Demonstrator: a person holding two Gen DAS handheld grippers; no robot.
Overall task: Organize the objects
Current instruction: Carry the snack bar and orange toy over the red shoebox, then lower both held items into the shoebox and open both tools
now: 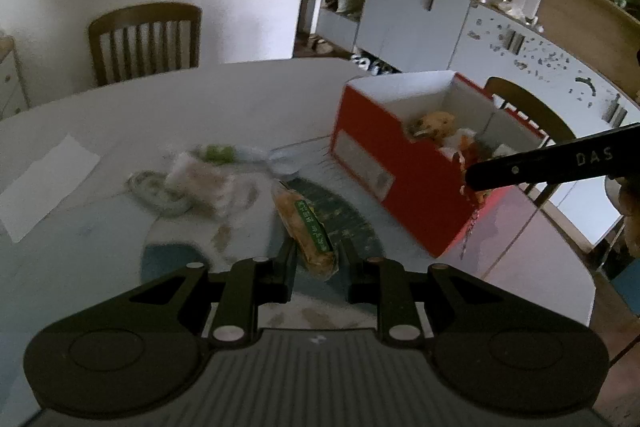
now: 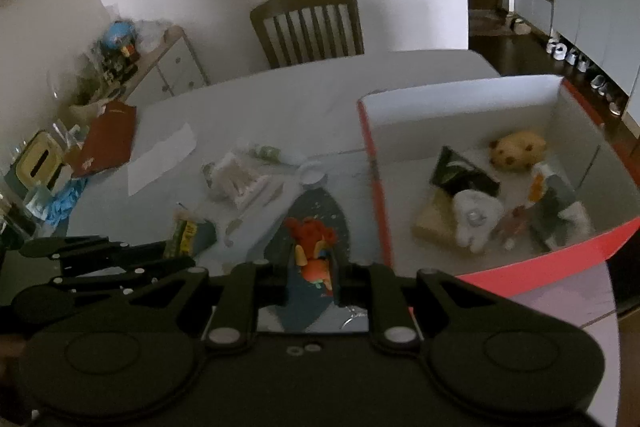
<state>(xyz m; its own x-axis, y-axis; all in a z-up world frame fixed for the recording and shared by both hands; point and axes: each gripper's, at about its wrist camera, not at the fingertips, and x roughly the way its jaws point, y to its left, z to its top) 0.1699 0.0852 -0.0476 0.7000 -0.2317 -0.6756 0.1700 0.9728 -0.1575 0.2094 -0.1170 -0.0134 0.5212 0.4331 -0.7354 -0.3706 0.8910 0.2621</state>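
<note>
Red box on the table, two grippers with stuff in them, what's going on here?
A person is tidying loose items into the red box with a handheld gripper in each hand. The left gripper is shut on a snack packet, and the right gripper is shut on an orange toy. Both are held above the table, near the box. The box already holds a cookie-like plush and other small things; a few items remain on the table.

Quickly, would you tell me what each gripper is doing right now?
Left gripper: shut on a snack packet.
Right gripper: shut on an orange toy.
</note>
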